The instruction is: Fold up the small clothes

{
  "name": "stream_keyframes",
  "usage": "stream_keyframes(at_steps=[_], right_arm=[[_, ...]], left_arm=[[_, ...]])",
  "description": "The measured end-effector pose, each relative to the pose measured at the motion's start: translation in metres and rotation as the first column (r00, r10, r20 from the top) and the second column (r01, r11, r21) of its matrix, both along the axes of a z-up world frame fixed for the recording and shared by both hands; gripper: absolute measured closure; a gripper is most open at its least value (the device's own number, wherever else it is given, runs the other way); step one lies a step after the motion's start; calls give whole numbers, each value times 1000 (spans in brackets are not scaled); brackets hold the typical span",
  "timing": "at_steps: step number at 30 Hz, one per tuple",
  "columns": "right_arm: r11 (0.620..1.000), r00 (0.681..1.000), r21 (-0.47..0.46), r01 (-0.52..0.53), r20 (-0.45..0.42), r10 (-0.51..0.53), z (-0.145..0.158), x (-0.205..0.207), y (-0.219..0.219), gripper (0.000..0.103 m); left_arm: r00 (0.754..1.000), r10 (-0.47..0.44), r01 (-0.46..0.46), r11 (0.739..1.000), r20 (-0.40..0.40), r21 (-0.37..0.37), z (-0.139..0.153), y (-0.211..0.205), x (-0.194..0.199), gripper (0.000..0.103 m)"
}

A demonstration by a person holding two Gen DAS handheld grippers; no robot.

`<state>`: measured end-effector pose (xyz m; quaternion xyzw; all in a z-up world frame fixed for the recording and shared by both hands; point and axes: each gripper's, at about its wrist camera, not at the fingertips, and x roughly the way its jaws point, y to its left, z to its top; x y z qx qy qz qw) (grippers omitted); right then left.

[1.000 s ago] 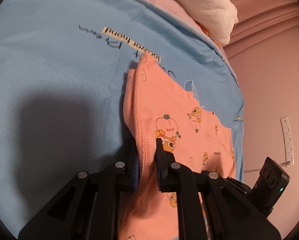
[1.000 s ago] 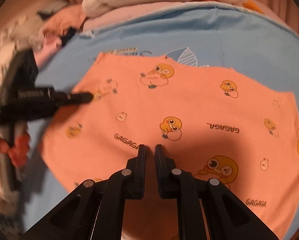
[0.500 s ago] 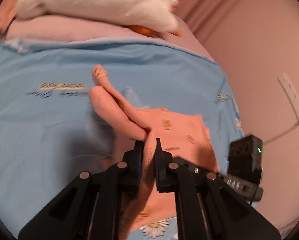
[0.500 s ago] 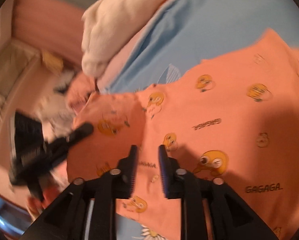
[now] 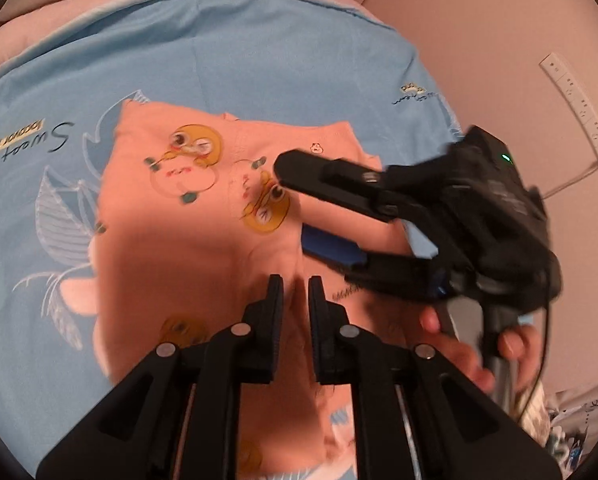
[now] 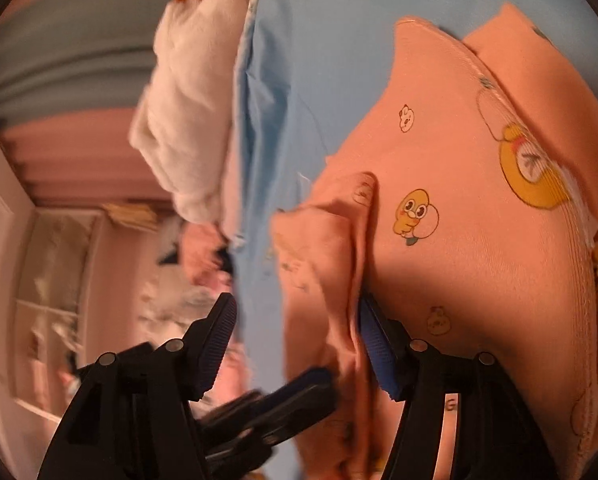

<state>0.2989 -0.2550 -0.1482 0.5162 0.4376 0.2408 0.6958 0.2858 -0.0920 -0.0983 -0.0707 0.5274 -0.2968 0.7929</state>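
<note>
An orange baby garment (image 5: 187, 216) with yellow duck prints lies folded over on the blue sheet (image 5: 259, 52). At the garment's near edge, my left gripper (image 5: 295, 282) is shut on a ridge of the orange cloth. It also shows as a dark blur, the left gripper (image 6: 299, 392), low in the right wrist view. My right gripper (image 5: 295, 204) reaches in from the right over the garment, rolled on its side, and its jaws are opening. In its own view the right gripper (image 6: 295, 312) has a loose fold of the garment (image 6: 439, 152) between its fingers, and the pads do not press on it.
A white plush blanket (image 6: 187, 120) lies at the far end of the sheet. A heap of other clothes (image 6: 203, 256) sits beyond the sheet's edge. A person's hand (image 5: 515, 344) holds the right gripper's handle. A power strip (image 5: 575, 108) hangs on the pink wall.
My left gripper has carried the garment's edge across towards the right gripper, folding it over. The right gripper has rolled onto its side and opened its jaws.
</note>
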Motion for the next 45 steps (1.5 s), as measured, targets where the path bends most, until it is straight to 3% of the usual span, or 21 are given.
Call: stream_keyframes(at_steps=[3,6,8,10,15,16,21,25,27,32,34,37,38,41,45], right_arm=[[993,999,-110,-35,9,36,7,3,3,41],[972,998,-232,-48,22,54,9,7,12,60],[949,998,-310,-51,15,58,9,14,21,88],[923,998,-381,-48,23,61,11,14,24,92],[885,992,-466,-17,101,72,47,10,12,94],[873,991,-488,1,117,64,57,9,3,94],[818,993,-571,70,115,-4,79,11,-47,94],[771,997,-634,61,74,-18,59,11,-66,94],[784,999,-620,32,31,-16,41,17,-67,94],[801,998,-595,68,45,-51,31,17,-74,94],[758,996,-646,86,71,-53,41,12,-72,93],[611,984,-778,148,177,-12,70,-10,-56,87],[605,978,-781,154,206,18,76,-17,-52,87],[655,960,-748,105,249,131,83,-38,-44,87],[613,946,-790,11,207,250,70,-53,-21,87]], left_arm=[[999,31,-30,999,26,-15,6,27,-8,91],[995,87,-87,996,47,11,4,62,-14,91],[993,117,-117,993,33,18,1,70,-13,91],[988,152,-153,988,19,24,-2,85,-14,91],[986,167,-167,986,25,6,1,91,-22,90],[987,161,-161,987,24,-2,1,89,-23,86],[990,140,-139,990,16,-20,-3,89,-27,83],[993,120,-120,993,-2,-22,-10,75,-24,83],[994,108,-108,994,-2,-20,-10,66,-22,83],[997,67,-66,997,37,-28,-1,39,-15,83],[997,56,-55,998,57,-32,2,30,-12,83],[996,37,-33,999,77,-43,3,17,-6,85],[996,31,-28,999,83,-40,2,13,-3,85],[995,14,-11,999,97,-33,-2,1,-2,86],[995,0,1,1000,103,-9,-12,-12,-1,86]])
